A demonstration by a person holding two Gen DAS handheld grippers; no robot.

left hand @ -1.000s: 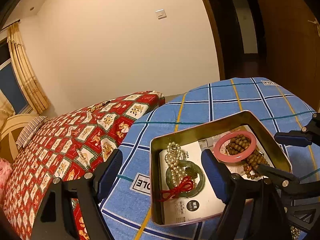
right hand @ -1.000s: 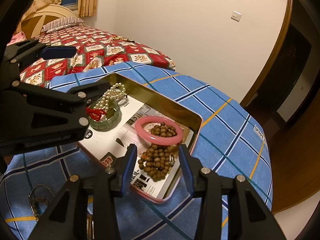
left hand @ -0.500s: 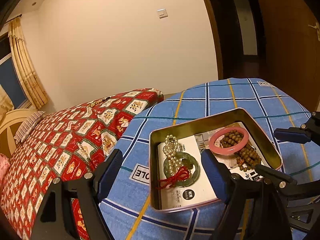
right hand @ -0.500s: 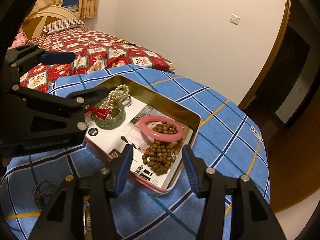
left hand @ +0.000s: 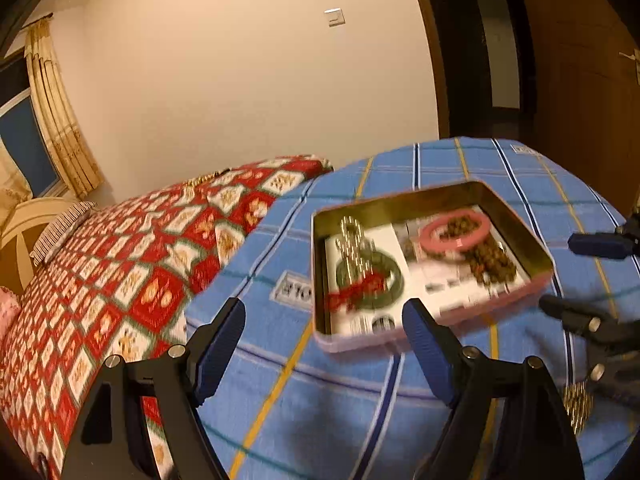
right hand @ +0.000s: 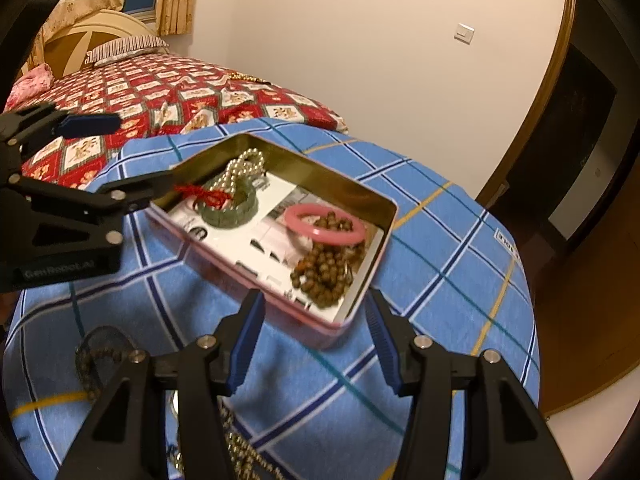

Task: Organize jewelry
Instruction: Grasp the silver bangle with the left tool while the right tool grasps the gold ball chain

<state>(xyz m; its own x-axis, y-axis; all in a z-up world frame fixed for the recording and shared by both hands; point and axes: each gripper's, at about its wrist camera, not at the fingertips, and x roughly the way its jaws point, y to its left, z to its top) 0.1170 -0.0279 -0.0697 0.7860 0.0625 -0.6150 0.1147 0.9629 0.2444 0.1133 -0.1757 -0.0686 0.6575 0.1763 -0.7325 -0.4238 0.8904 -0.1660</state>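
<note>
- Tin box [right hand: 280, 236], gold inside with a pink outer wall, sits on blue plaid tablecloth [right hand: 420, 264] toward the far side of the table, near the edge next to the bed.
- Printed paper sheet [right hand: 240, 240] lines the box floor.
- Green bangle [right hand: 230, 210] with red cord [right hand: 204, 194] in the box end nearest the bed; pearl strand [right hand: 240, 166] draped across it, running to the far wall.
- Pink bangle [right hand: 324, 226] in the opposite end, lying over brown bead string [right hand: 326, 270] piled against the near wall.
- Left view motion-blurred; same layout, box [left hand: 424, 264] readable, detail smeared.
- Left gripper [left hand: 324, 354] open wide, empty, just short of the box's near wall, above the cloth; also seen from the right view [right hand: 132, 160], one finger tip at the box corner by the green bangle — contact unclear.
- Right gripper [right hand: 312, 340] jaws spread, nothing held, fingers straddling the box's near corner by the brown beads, not touching.
- Dark bead loop [right hand: 94, 356] on the cloth at the near edge, left of the right gripper.
- Metal chain pieces [right hand: 236, 448] under the right gripper body, partly hidden.
- Bed with red patterned quilt [left hand: 120, 272] butts against the table's left side.
</note>
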